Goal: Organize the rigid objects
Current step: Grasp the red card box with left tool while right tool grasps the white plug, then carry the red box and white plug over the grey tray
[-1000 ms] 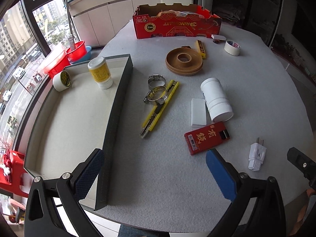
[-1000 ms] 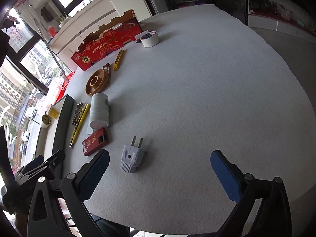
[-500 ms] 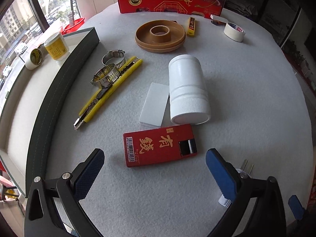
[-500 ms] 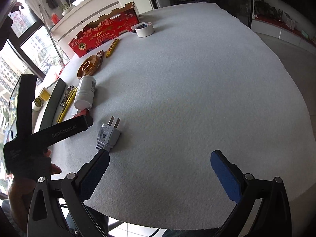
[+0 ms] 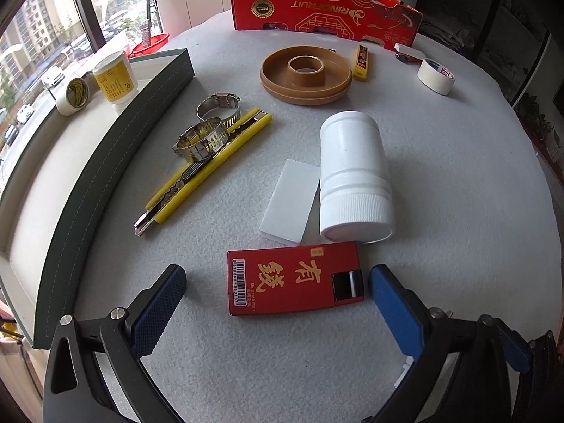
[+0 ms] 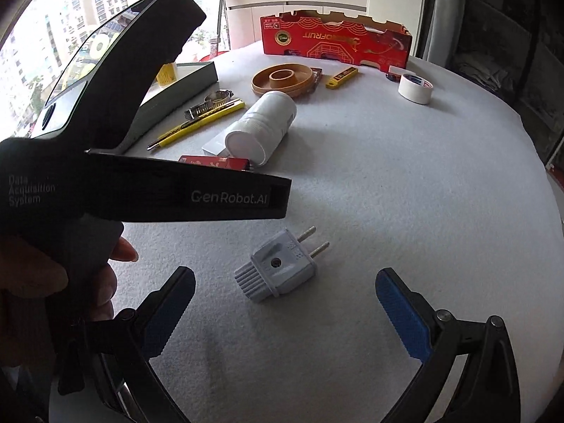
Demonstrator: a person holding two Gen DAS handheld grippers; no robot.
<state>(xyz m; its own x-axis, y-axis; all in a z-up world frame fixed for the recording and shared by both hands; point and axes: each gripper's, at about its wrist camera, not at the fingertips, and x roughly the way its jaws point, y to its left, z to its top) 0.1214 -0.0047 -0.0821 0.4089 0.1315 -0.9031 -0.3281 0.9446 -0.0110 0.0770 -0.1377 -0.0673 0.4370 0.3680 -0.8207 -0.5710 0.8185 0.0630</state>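
My left gripper (image 5: pixel 278 289) is open, its jaws either side of a flat red box (image 5: pixel 294 282) with gold characters, just above the table. A white bottle (image 5: pixel 354 176) lies on its side behind it, beside a white card (image 5: pixel 290 201). A yellow utility knife (image 5: pixel 208 169) and two metal hose clamps (image 5: pixel 208 134) lie to the left. My right gripper (image 6: pixel 285 296) is open around a grey plug (image 6: pixel 280 271). The left gripper's body (image 6: pixel 141 190) blocks the left of the right wrist view.
A dark-walled tray (image 5: pixel 105 162) at the left holds a yellow-labelled jar (image 5: pixel 114 83) and a tape roll (image 5: pixel 75 95). Further back are a brown spool (image 5: pixel 306 74), a small yellow box (image 5: pixel 362 61), a white tape roll (image 5: pixel 436 75) and a red carton (image 5: pixel 324 12).
My left gripper has moved forward and down to straddle the red box. My right gripper has moved up to the plug, which now lies between its jaws.
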